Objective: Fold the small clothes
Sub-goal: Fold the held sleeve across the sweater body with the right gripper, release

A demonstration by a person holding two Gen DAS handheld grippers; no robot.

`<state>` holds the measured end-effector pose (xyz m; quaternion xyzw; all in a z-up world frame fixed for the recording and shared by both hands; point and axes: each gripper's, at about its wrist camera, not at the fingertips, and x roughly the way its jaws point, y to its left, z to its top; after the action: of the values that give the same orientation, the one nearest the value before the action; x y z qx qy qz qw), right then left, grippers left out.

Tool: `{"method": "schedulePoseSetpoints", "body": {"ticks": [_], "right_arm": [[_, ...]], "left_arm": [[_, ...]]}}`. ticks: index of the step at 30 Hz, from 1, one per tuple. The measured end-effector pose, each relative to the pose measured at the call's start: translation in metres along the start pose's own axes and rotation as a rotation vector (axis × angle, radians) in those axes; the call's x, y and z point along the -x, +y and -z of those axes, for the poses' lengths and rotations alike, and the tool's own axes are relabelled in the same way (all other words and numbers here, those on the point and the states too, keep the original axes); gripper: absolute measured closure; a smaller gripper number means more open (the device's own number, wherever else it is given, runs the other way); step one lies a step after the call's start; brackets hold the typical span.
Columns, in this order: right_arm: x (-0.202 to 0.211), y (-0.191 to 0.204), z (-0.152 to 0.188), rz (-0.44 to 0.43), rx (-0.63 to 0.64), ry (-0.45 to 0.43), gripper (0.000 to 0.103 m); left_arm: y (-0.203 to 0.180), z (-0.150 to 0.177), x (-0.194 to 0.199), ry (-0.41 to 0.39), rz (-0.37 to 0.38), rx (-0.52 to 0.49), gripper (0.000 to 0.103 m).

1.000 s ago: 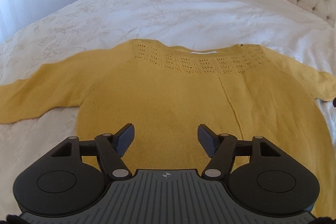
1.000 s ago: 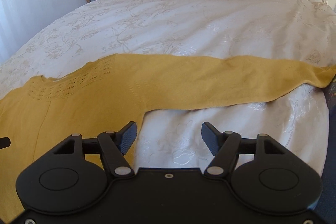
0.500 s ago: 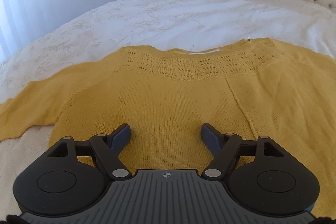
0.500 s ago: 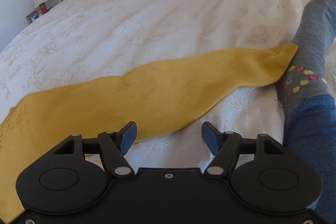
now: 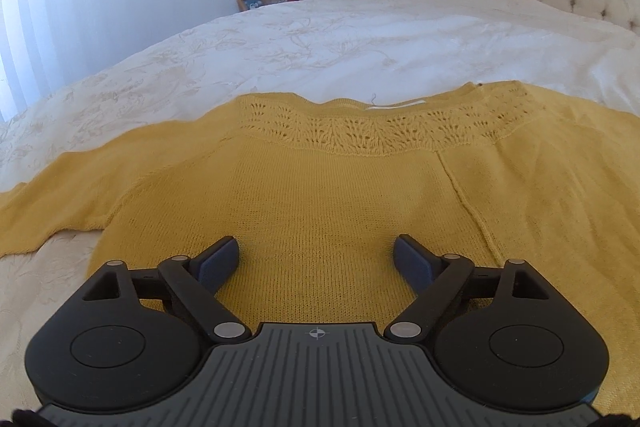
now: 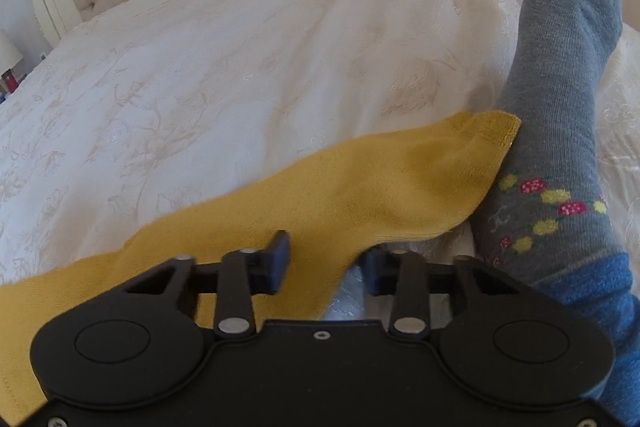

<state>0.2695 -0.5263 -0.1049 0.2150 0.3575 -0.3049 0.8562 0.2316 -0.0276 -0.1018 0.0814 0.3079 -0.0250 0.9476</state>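
Sleeve fold beginning. Your right gripper (image 6: pixel 326 265) has just clamped the sleeve (image 6: pixel 400 179). Your left gripper (image 5: pixel 316 259), jaws just widened, hangs empty over the yellow sweater (image 5: pixel 320 195). Next, carry the sleeve inward.

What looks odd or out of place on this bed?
A person's foot in a grey flowered sock rests on the bedspread, touching the cuff of the yellow sweater's sleeve. Otherwise the sweater lies flat.

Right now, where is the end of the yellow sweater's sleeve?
In the right wrist view, the sleeve cuff lies on the white bedspread at centre right, its edge right beside the grey flowered sock on a person's foot.
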Motion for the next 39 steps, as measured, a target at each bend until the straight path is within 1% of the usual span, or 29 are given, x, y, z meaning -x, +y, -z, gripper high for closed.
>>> {"method": "schedulePoseSetpoints", "body": {"ticks": [3,6,9,11,13,15,17,19,22,23,26,28,29,30,31,32,33,35,36,39], "right_arm": [[0.011,0.016,-0.007,-0.029,0.036,-0.032,0.091],[0.033,0.043,-0.013,-0.094,0.104,-0.066,0.091],[0.060,0.082,-0.013,-0.217,0.189,-0.096,0.092],[0.076,0.109,-0.005,-0.300,0.249,-0.107,0.092],[0.093,0.141,0.006,-0.400,0.333,-0.115,0.092],[0.108,0.171,0.023,-0.477,0.411,-0.116,0.092],[0.116,0.197,0.043,-0.558,0.484,-0.094,0.092],[0.119,0.218,0.067,-0.629,0.547,-0.055,0.092],[0.117,0.241,0.100,-0.678,0.628,-0.008,0.092],[0.117,0.245,0.112,-0.687,0.656,0.003,0.092],[0.117,0.252,0.141,-0.702,0.729,0.029,0.082],[0.122,0.249,0.155,-0.717,0.734,0.063,0.081],[0.122,0.244,0.157,-0.726,0.716,0.079,0.077],[0.122,0.239,0.158,-0.734,0.701,0.089,0.071],[0.124,0.231,0.158,-0.749,0.676,0.099,0.070],[0.124,0.226,0.156,-0.762,0.659,0.108,0.067],[0.126,0.219,0.155,-0.768,0.643,0.111,0.062],[0.129,0.208,0.149,-0.766,0.607,0.104,0.055],[0.129,0.203,0.146,-0.761,0.584,0.099,0.054],[0.126,0.187,0.130,-0.731,0.487,0.072,0.054]], "left_arm": [[0.001,0.001,-0.001,0.002,0.005,0.006,0.017],[0.002,0.001,-0.002,0.002,0.006,0.008,0.017],[0.002,0.001,-0.002,0.002,0.006,0.008,0.017],[0.002,0.001,-0.002,0.002,0.007,0.009,0.017],[0.002,0.001,-0.002,0.002,0.009,0.011,0.017],[0.002,0.001,-0.002,0.002,0.010,0.014,0.017],[0.003,0.000,-0.002,0.002,0.012,0.016,0.017],[0.004,0.001,-0.002,0.002,0.014,0.019,0.017],[0.005,0.001,-0.003,0.003,0.016,0.021,0.016],[0.005,0.001,-0.003,0.003,0.017,0.022,0.016],[0.005,0.001,-0.003,0.003,0.017,0.022,0.016],[0.005,0.001,-0.003,0.003,0.017,0.021,0.016],[0.005,0.001,-0.003,0.003,0.017,0.021,0.016],[0.005,0.001,-0.003,0.003,0.017,0.022,0.016],[0.005,0.001,-0.003,0.003,0.017,0.022,0.016],[0.005,0.001,-0.003,0.003,0.016,0.021,0.016],[0.004,0.001,-0.002,0.002,0.015,0.020,0.016],[0.004,0.002,-0.003,0.002,0.013,0.018,0.016],[0.004,0.002,-0.003,0.002,0.012,0.017,0.016],[0.003,0.002,-0.003,0.001,0.008,0.013,0.016]]}}
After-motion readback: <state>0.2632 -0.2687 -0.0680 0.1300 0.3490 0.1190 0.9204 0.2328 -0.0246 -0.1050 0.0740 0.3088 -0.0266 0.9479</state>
